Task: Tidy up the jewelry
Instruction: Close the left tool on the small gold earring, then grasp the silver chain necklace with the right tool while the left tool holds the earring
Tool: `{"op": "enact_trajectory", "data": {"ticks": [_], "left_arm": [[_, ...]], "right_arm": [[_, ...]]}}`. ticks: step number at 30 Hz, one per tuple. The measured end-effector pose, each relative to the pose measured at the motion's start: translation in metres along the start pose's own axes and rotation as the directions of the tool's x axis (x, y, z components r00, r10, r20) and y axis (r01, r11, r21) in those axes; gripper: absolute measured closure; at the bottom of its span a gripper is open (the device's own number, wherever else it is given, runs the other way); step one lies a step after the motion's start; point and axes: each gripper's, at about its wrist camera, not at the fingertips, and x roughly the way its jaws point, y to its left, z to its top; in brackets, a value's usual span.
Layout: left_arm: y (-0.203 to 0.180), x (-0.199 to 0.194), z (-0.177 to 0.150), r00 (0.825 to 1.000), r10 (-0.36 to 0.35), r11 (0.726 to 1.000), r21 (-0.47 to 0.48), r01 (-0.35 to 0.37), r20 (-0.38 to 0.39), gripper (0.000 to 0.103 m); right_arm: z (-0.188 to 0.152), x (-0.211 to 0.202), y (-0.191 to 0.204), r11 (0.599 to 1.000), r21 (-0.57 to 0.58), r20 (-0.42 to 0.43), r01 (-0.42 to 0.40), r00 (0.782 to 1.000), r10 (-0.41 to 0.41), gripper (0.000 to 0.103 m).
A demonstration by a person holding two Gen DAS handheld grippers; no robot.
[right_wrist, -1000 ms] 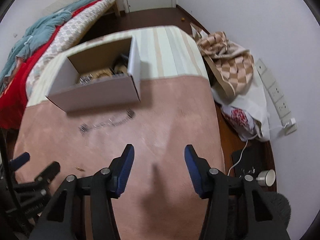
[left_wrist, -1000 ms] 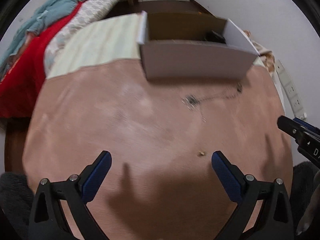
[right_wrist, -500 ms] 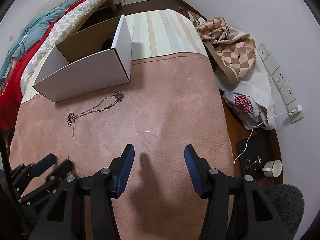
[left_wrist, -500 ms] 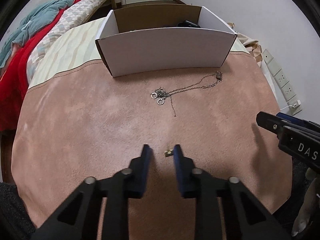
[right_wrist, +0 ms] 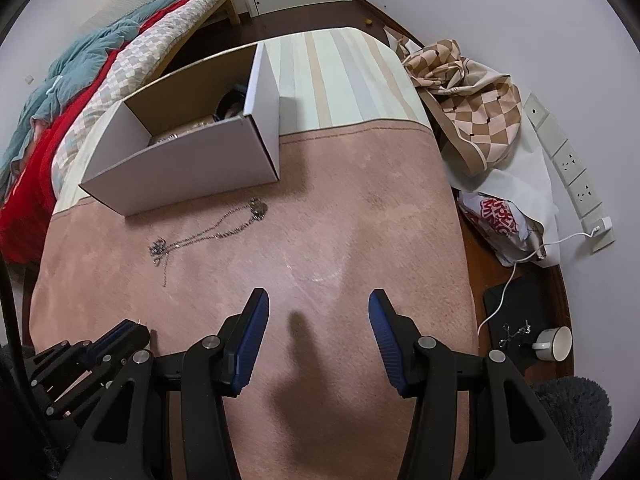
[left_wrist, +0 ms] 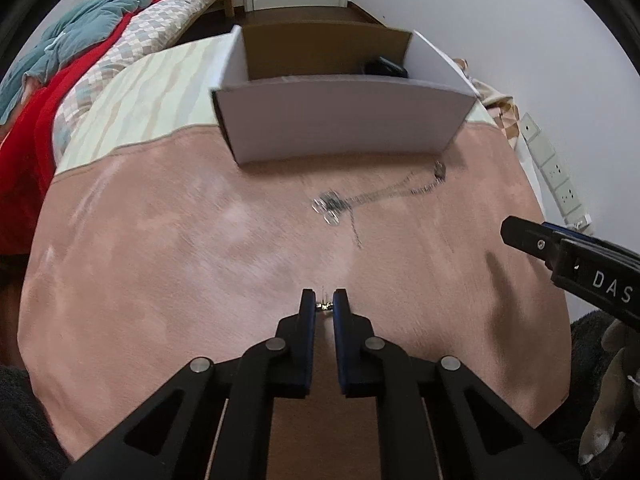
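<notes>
A small gold earring (left_wrist: 324, 306) lies on the pink cloth (left_wrist: 160, 280), caught between the blue pads of my left gripper (left_wrist: 324, 302). Its jaws are closing and both pads touch the piece. A silver chain necklace (left_wrist: 380, 196) with rings at one end stretches across the cloth in front of the white cardboard box (left_wrist: 344, 128). In the right wrist view the same necklace (right_wrist: 208, 236) lies left of centre below the box (right_wrist: 192, 168), which holds dark and gold items. My right gripper (right_wrist: 318, 308) hangs open over bare cloth with nothing between its fingers.
A bed with red, teal and checked bedding (right_wrist: 80, 80) runs along the left. Striped cloth (right_wrist: 340, 80) covers the far end of the surface. On the floor at right are a checked cloth (right_wrist: 468, 92), a printed bag (right_wrist: 500, 224), a power strip (right_wrist: 572, 176) and a cup (right_wrist: 554, 344).
My left jaws went from wide open to nearly together around the small gold earring. The right gripper kept the same half-open width over the cloth.
</notes>
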Motion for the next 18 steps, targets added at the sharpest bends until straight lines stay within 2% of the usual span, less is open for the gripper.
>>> {"op": "enact_trajectory", "data": {"ticks": [6,10,13,15,17,18], "left_arm": [[0.033,0.001,0.026,0.999,0.044,0.997,-0.06,-0.042,0.029,0.097],[0.055,0.01,0.041,0.997,0.075,0.992,-0.099,-0.073,0.026,0.097],[0.066,0.015,0.046,0.997,0.079,0.99,-0.115,-0.076,0.021,0.097],[0.068,0.017,0.047,0.997,0.078,0.99,-0.119,-0.075,0.016,0.097],[0.068,0.018,0.047,0.998,0.068,0.991,-0.119,-0.066,0.01,0.097],[0.067,0.018,0.048,0.998,0.065,0.991,-0.117,-0.063,0.01,0.097]], "right_arm": [[0.025,0.012,0.012,0.994,-0.003,0.023,-0.113,0.993,0.113,0.049],[0.039,0.031,0.029,0.992,-0.043,0.03,-0.117,0.993,0.118,0.049],[0.047,0.048,0.042,0.993,-0.083,0.034,-0.087,0.995,0.09,0.05],[0.048,0.055,0.048,0.992,-0.108,0.055,-0.058,0.996,0.064,0.055],[0.045,0.056,0.054,0.991,-0.131,0.082,-0.038,0.995,0.049,0.066],[0.044,0.057,0.056,0.99,-0.142,0.095,-0.022,0.995,0.036,0.083]]}}
